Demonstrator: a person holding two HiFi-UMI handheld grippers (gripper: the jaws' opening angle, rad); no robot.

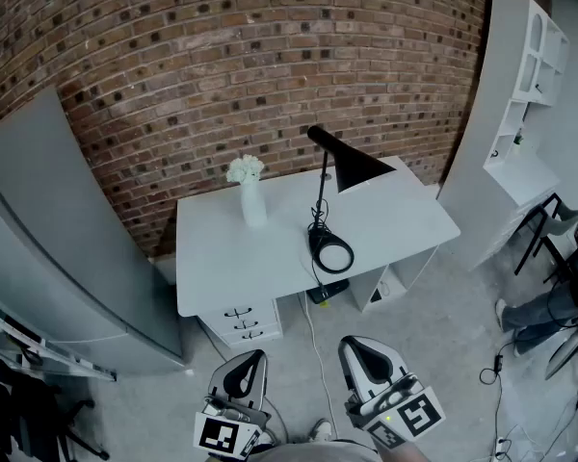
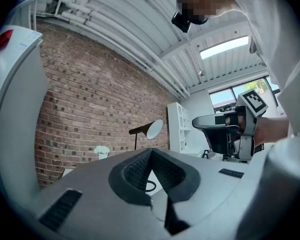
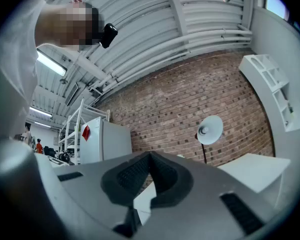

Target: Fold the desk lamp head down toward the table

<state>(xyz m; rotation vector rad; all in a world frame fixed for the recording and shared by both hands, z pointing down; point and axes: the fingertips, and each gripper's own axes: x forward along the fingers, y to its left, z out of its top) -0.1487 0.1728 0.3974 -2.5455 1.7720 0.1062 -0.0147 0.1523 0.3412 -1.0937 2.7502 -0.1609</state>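
A black desk lamp stands on the white desk [image 1: 405, 224] by the brick wall. Its cone head [image 1: 354, 168] is raised on a thin stem [image 1: 321, 198] above a round base [image 1: 330, 253]. My left gripper [image 1: 253, 359] and right gripper [image 1: 358, 346] hover low over the floor, well in front of the desk, both shut and holding nothing. The lamp head [image 2: 149, 129] shows far off beyond my left gripper [image 2: 151, 151] in the left gripper view. In the right gripper view the lamp head [image 3: 210, 130] faces my right gripper [image 3: 150, 155], far from its shut jaws.
A white vase of flowers [image 1: 251, 193] stands on the desk left of the lamp. Drawers [image 1: 243, 320] sit under the desk, and a cable [image 1: 313, 330] runs down to the floor. A tall grey fridge [image 1: 67, 258] is at the left, white shelving [image 1: 520, 85] at the right.
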